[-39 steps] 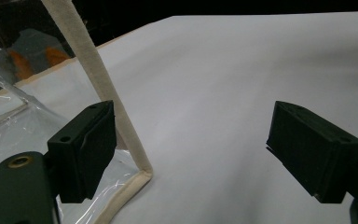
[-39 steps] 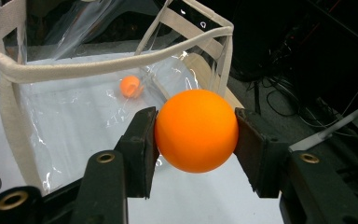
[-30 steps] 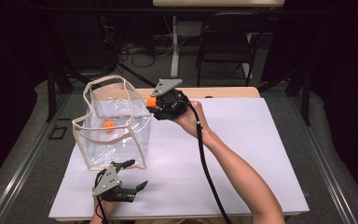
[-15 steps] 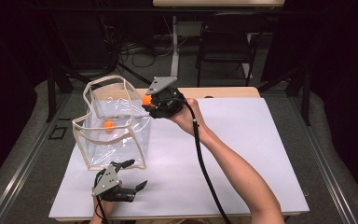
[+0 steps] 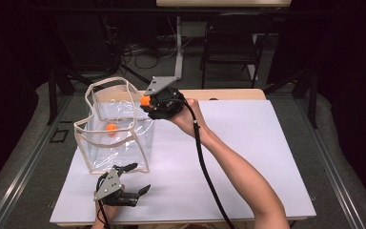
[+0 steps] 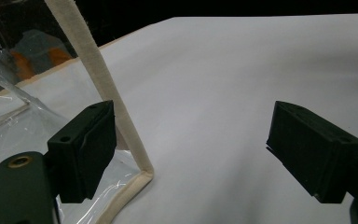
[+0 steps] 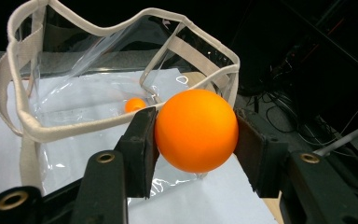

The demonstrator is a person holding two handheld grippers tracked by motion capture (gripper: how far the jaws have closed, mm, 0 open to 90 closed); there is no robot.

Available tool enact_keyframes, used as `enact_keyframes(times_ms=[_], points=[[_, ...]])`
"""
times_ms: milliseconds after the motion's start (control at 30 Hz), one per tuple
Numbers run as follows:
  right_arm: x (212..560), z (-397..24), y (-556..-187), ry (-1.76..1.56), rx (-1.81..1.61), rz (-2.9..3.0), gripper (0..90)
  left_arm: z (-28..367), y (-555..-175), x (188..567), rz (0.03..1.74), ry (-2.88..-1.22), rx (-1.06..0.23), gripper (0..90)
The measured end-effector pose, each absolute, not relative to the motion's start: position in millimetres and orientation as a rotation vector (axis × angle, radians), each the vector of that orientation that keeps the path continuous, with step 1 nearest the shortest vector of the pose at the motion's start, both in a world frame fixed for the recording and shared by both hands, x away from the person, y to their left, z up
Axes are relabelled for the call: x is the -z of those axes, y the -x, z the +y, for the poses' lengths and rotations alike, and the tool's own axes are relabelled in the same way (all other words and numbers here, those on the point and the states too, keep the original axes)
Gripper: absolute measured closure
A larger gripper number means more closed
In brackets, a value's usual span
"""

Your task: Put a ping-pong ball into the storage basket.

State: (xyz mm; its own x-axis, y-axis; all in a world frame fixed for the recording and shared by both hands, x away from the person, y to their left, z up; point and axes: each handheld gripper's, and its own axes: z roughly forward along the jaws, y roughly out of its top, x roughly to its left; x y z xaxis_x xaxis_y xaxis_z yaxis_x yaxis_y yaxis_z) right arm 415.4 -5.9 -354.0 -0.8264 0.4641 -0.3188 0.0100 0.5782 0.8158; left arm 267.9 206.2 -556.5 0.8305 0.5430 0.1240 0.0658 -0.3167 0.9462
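From the high view, the right gripper (image 5: 148, 101) holds a round orange ball (image 5: 145, 100) at the far right rim of a clear plastic bag with cream fabric edging (image 5: 119, 143), which stands on the white table (image 5: 248, 157). A second small orange ball (image 5: 110, 127) lies inside the bag. The left gripper (image 5: 138, 179) rests near the table's front edge, just in front of the bag.

In the left gripper view, the jaws stand wide apart with nothing between them, one pad beside the bag's cream corner seam (image 6: 121, 121).

In the right gripper view, both pads press on the orange ball (image 7: 196, 131), clamped just outside the bag's rim (image 7: 121, 122), with the smaller-looking ball (image 7: 134, 104) on the bag's floor.
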Motion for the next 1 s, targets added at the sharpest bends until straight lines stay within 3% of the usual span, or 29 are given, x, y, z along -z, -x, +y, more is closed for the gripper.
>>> enact_keyframes(times_ms=[1000], points=[[346.6,14.2,-419.5,-0.341,-1.19,2.32,50.8,207.0,-268.1,556.5,0.465,-1.845,-0.514,15.7]])
